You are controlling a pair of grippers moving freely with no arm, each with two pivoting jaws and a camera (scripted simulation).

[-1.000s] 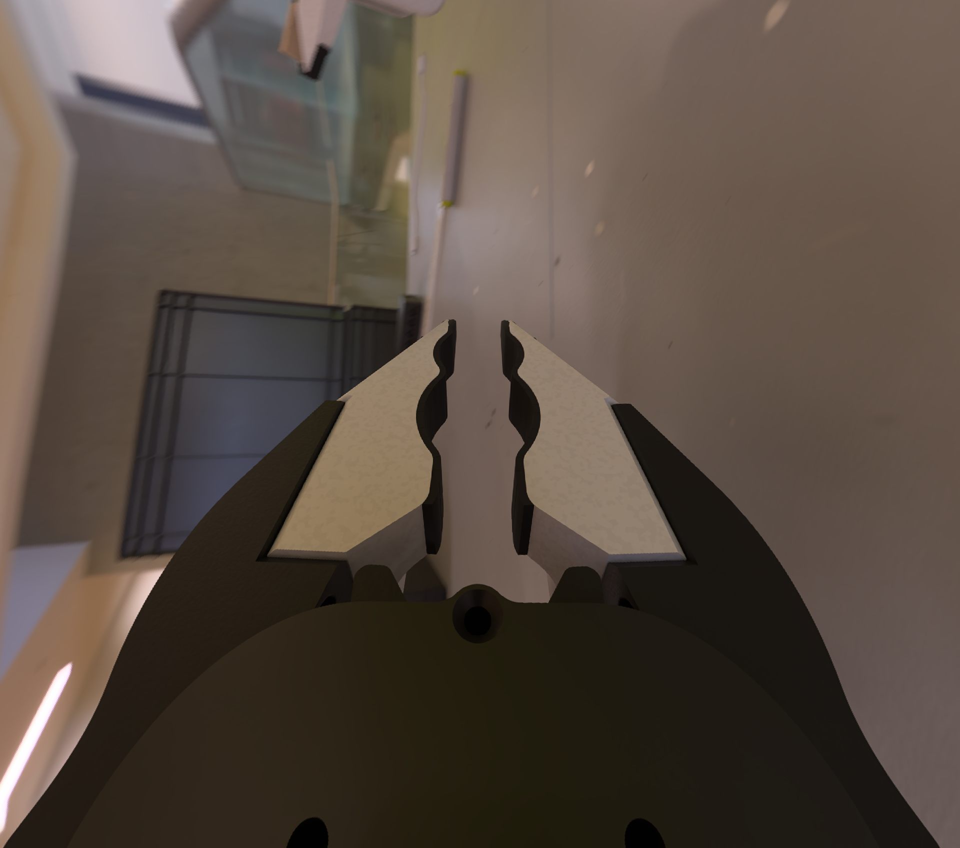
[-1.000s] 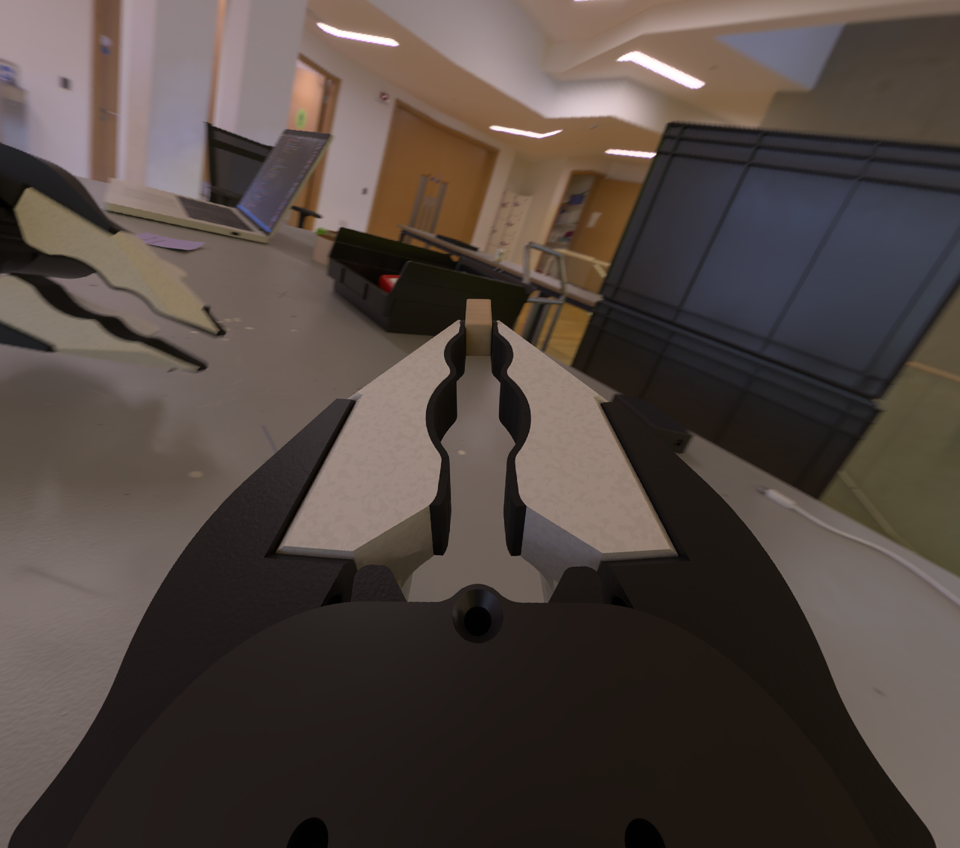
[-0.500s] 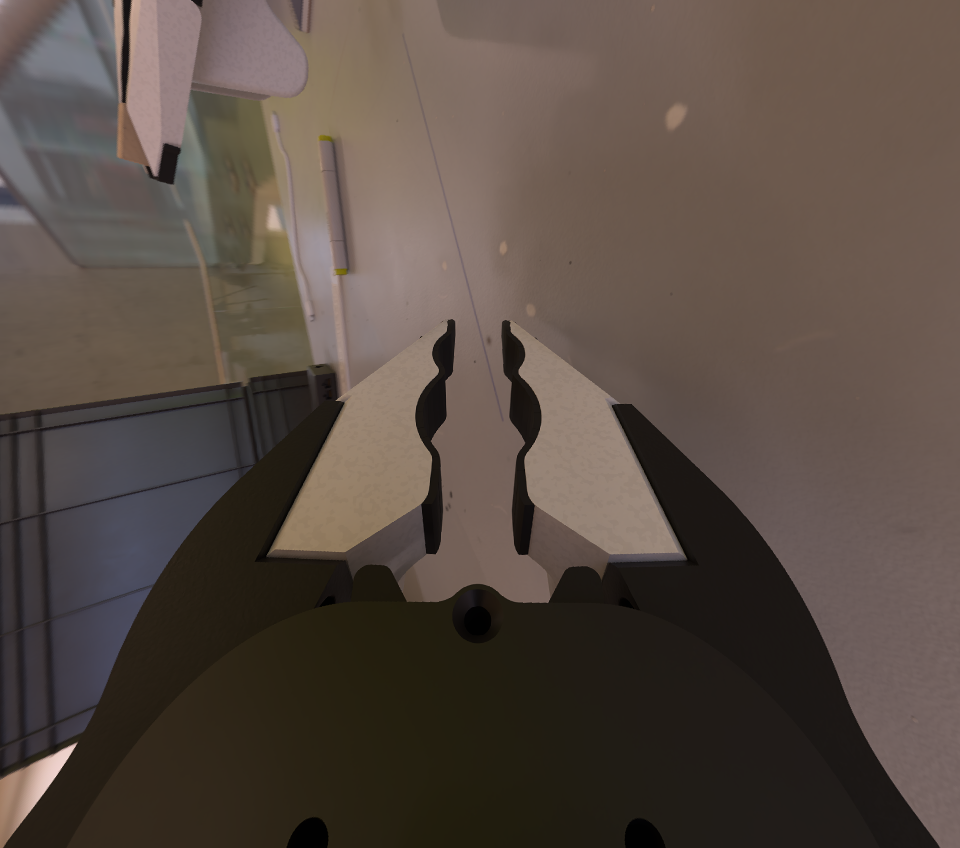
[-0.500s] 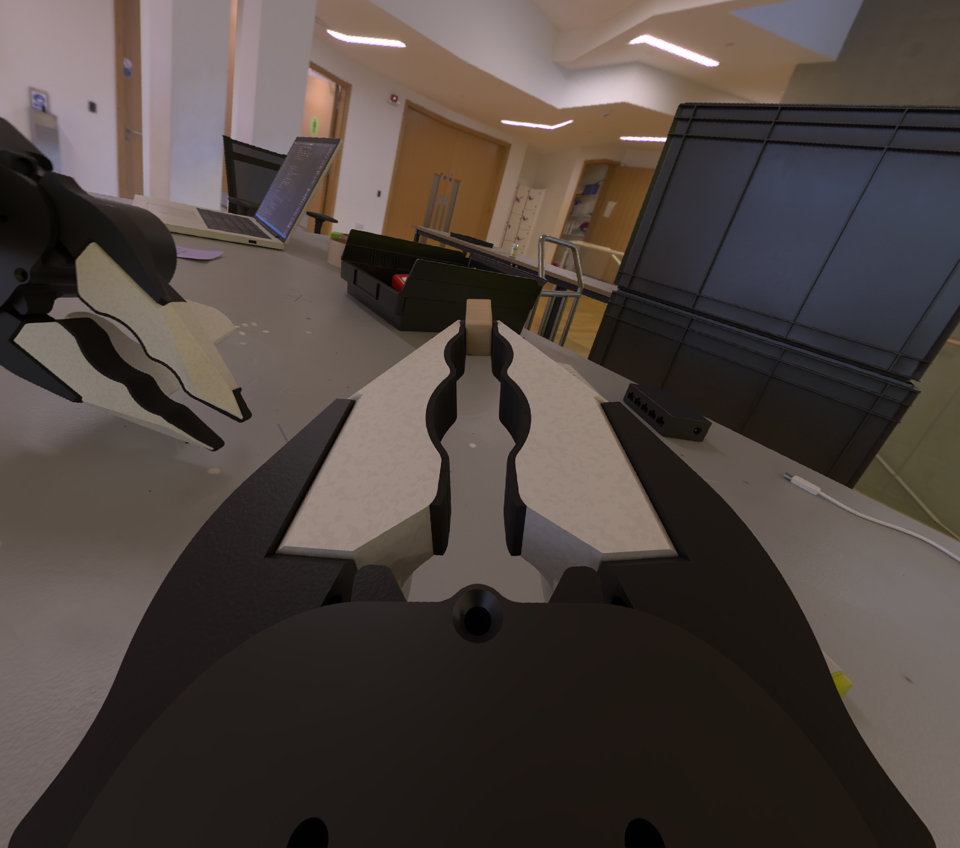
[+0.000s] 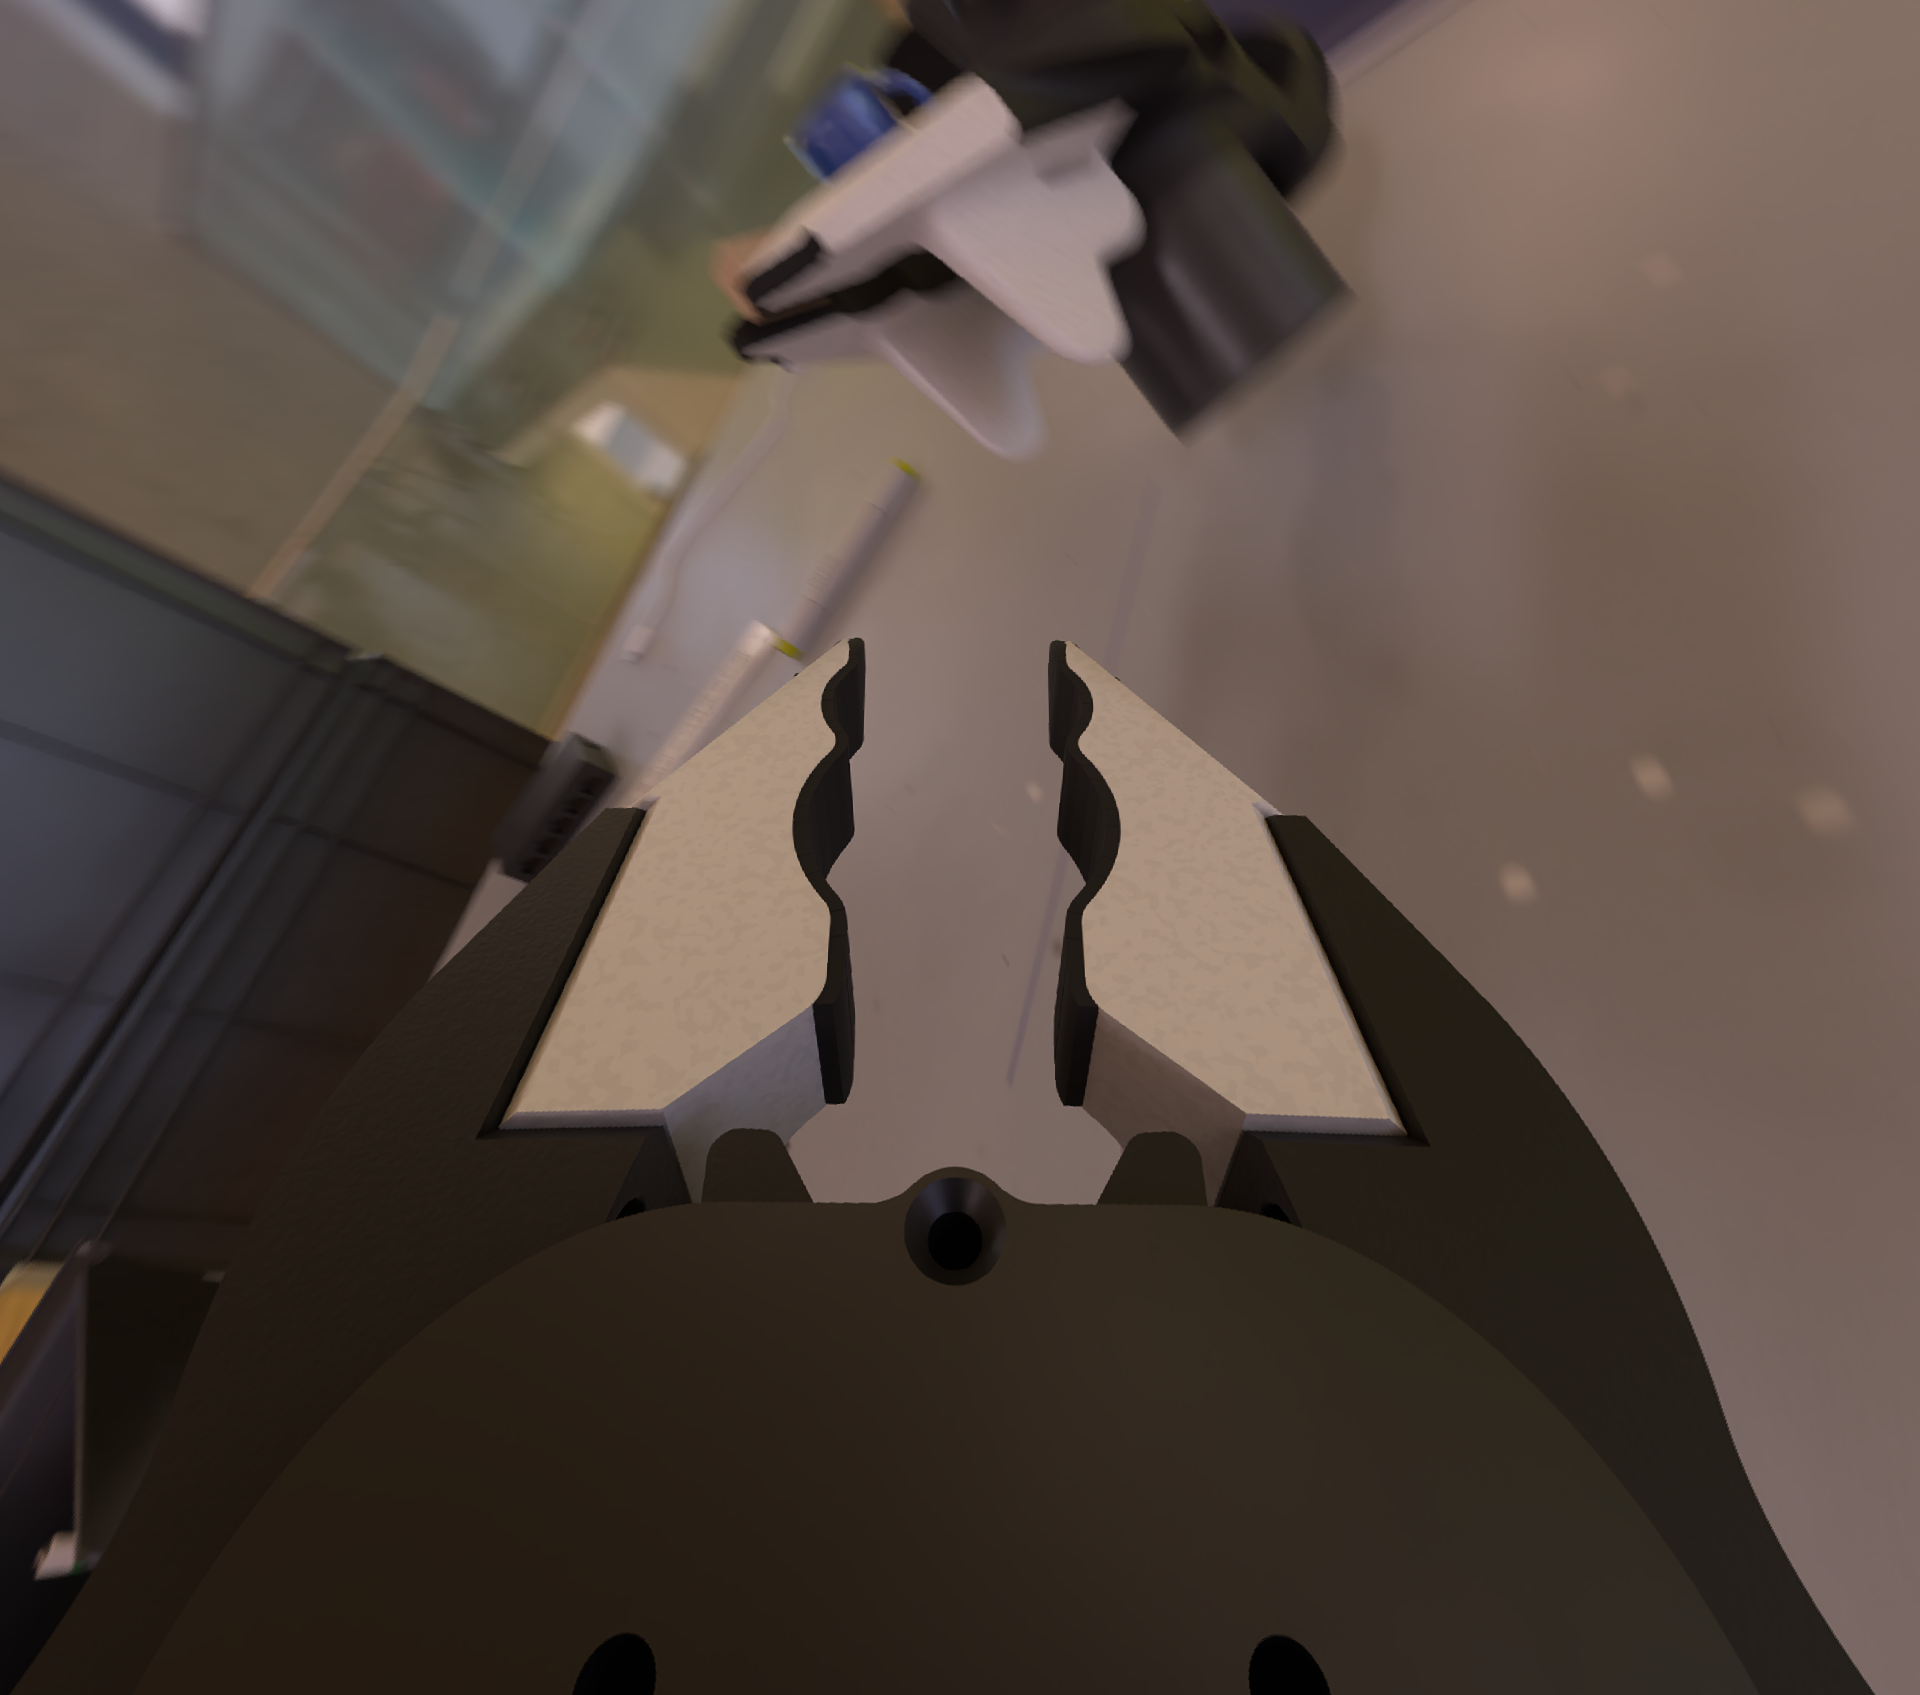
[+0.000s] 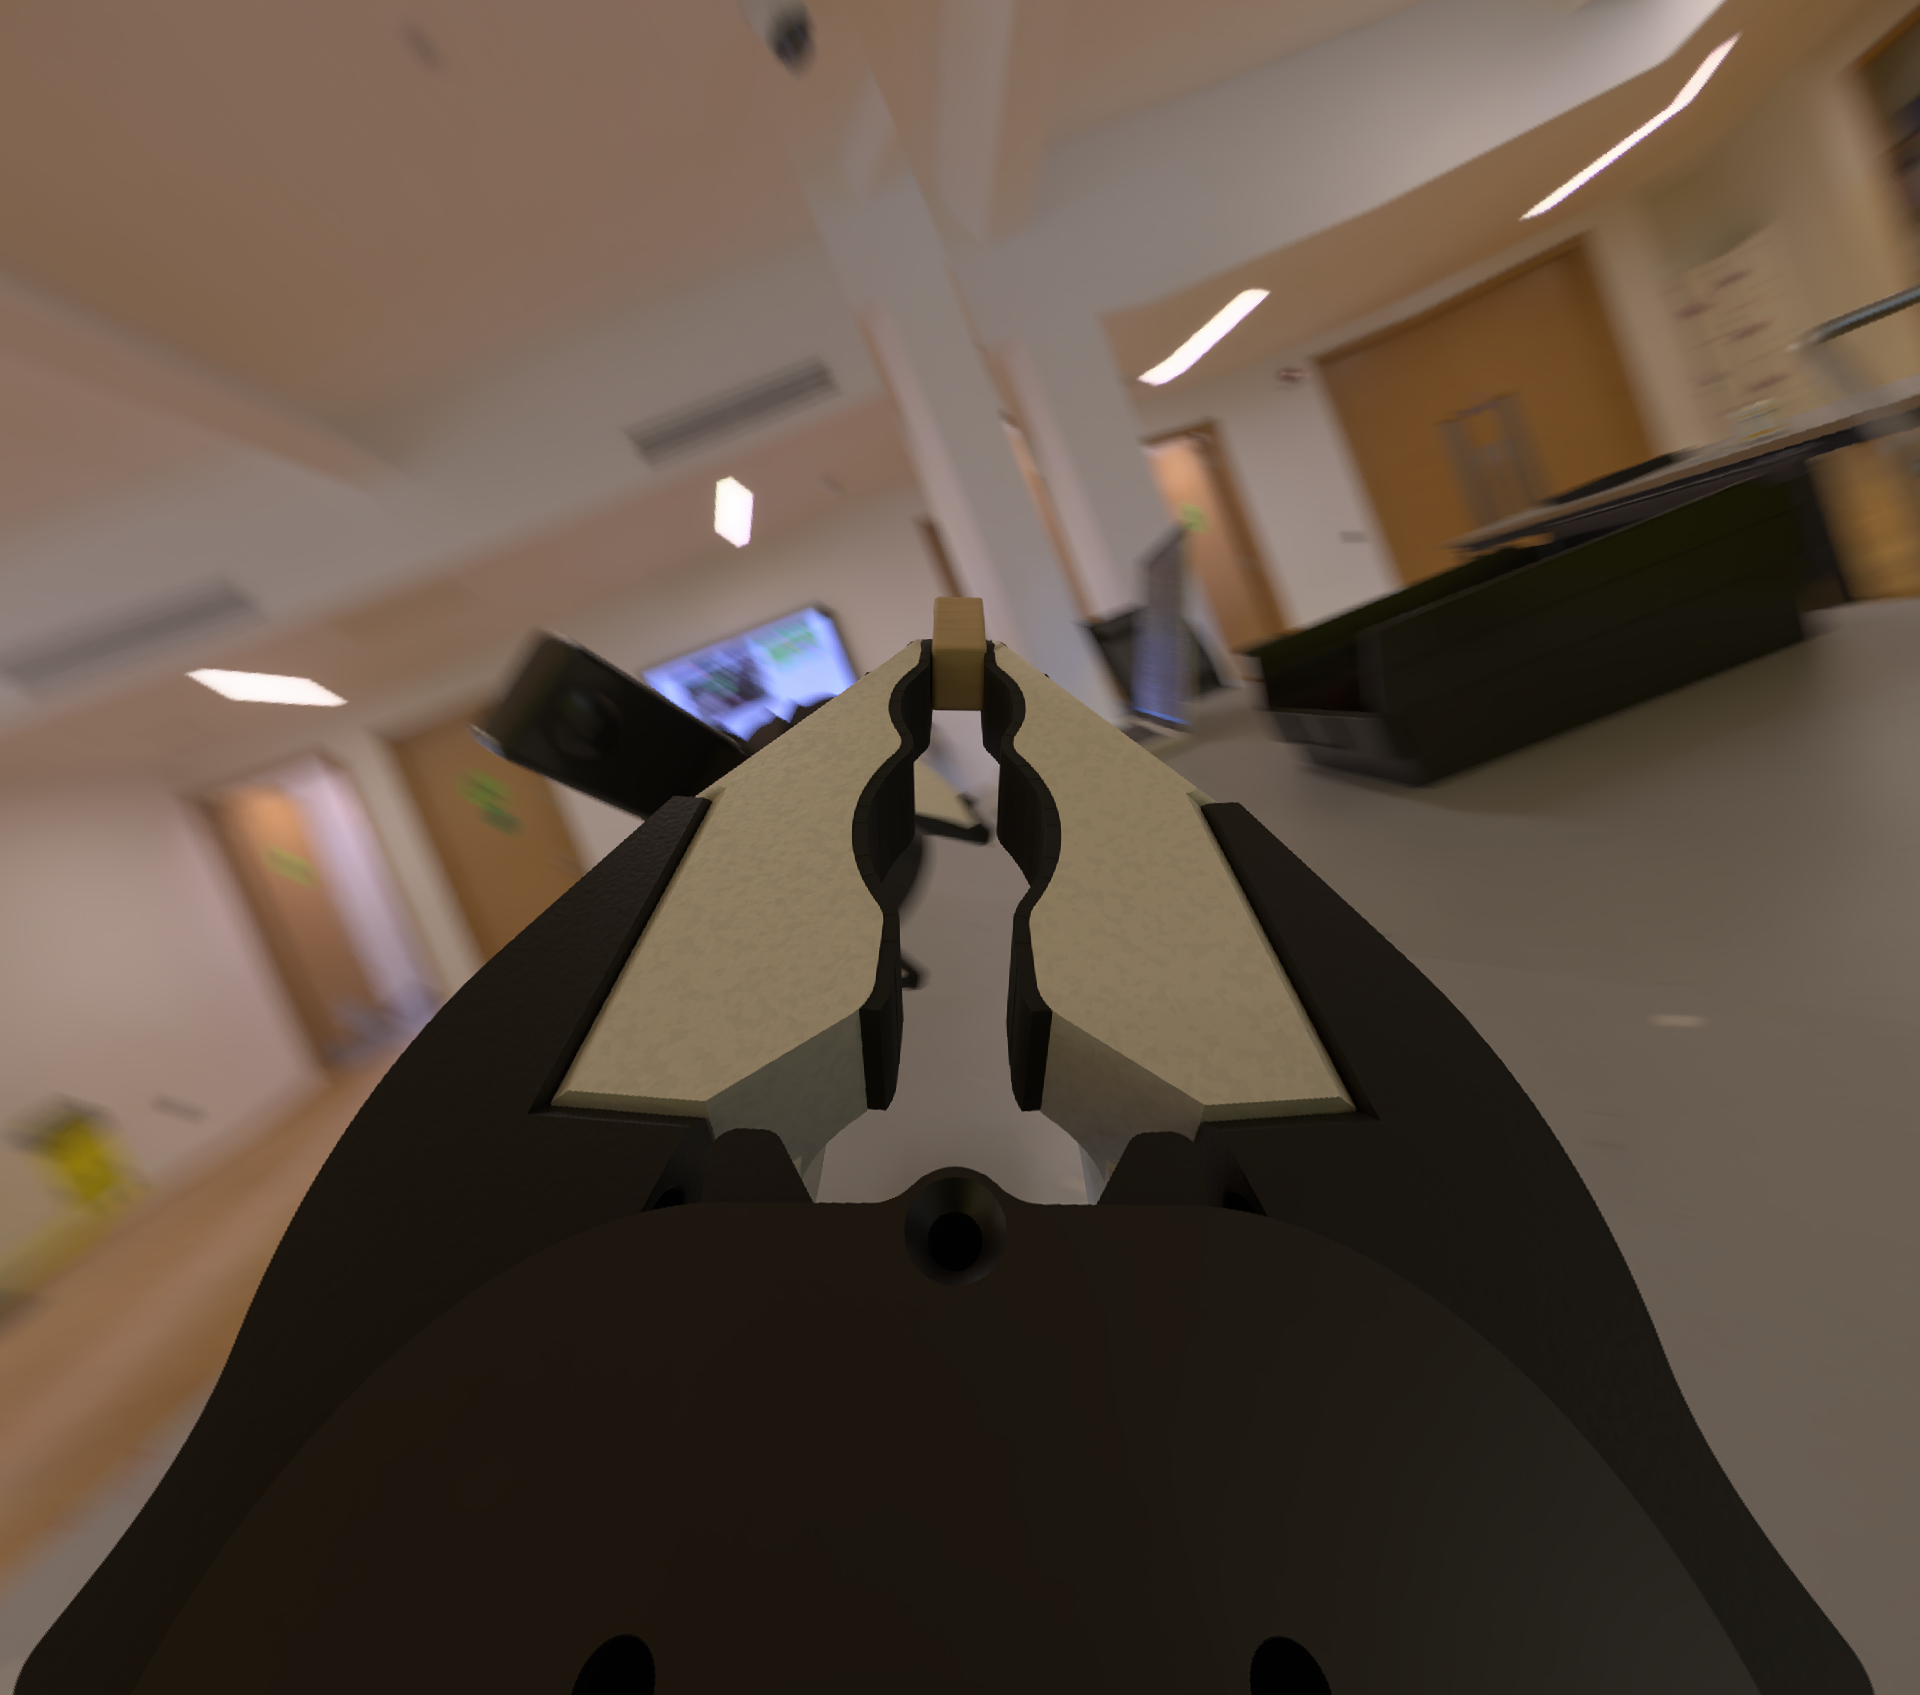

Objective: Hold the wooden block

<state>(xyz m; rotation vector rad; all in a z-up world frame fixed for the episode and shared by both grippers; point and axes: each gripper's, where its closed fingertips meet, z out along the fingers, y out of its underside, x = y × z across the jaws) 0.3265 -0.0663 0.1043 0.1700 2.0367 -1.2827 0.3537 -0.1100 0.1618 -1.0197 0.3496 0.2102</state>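
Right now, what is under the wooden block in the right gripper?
The wooden block is pinched at the fingertips of the right gripper, raised off the grey table. Beneath it is open air; its lower end is hidden between the fingers.

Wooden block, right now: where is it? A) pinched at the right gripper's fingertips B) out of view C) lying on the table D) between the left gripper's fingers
A: the wooden block sits clamped at the tips of the right gripper, while the left gripper is open and empty.
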